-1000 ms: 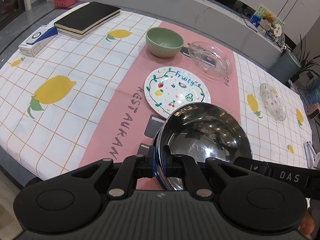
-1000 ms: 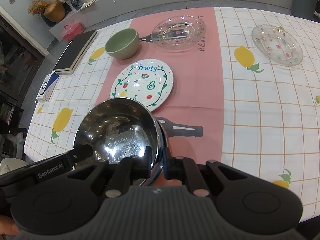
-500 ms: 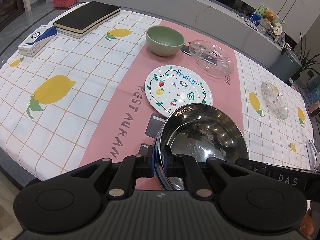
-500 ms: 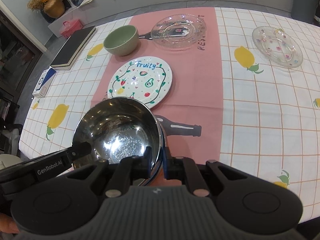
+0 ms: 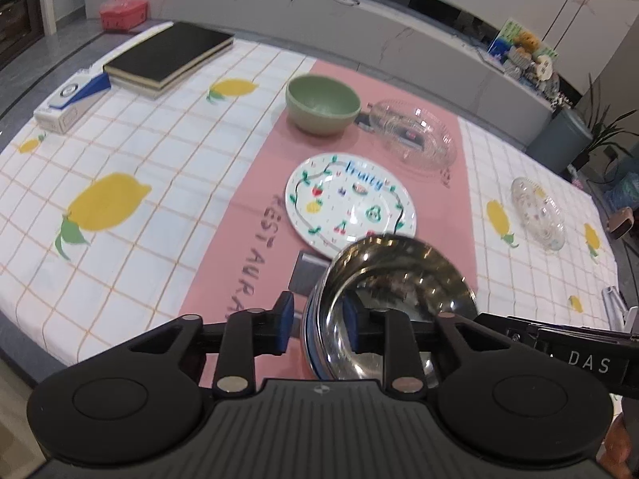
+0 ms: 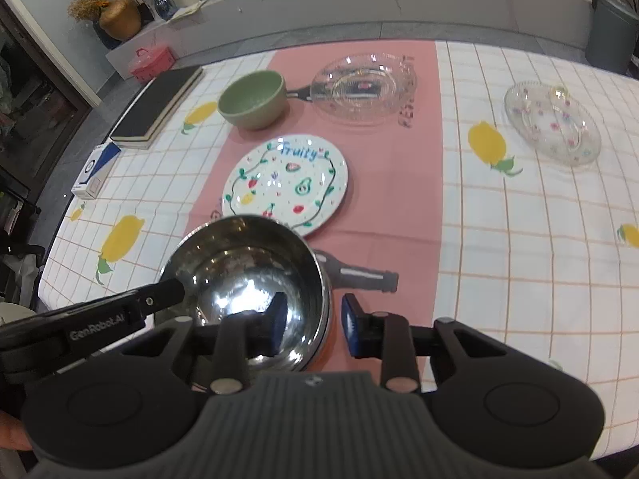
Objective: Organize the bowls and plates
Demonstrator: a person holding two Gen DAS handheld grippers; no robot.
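Note:
A shiny steel bowl (image 5: 399, 279) (image 6: 239, 263) sits on the pink runner near the table's front edge. My left gripper (image 5: 318, 321) straddles the bowl's left rim. Its jaws are opening, and both pads stand off the metal. My right gripper (image 6: 314, 321) straddles the right rim the same way, jaws opening, a gap on each side. Just behind the bowl lies the white "Fruity" plate (image 5: 351, 203) (image 6: 285, 183). Farther back are a green bowl (image 5: 323, 103) (image 6: 253, 99) and a clear glass plate (image 5: 413, 139) (image 6: 363, 88). A second, dotted glass plate (image 5: 539, 211) (image 6: 553, 121) lies at the right.
A black book (image 5: 167, 54) and a white and blue box (image 5: 72, 99) lie at the far left of the lemon-print tablecloth. A red case (image 5: 122, 12) and a grey bin (image 5: 559, 139) stand beyond the table. The table's front edge is close below the grippers.
Both grippers were shut on the steel bowl's rim; now their jaws have parted and released it. Neither hand has shifted noticeably.

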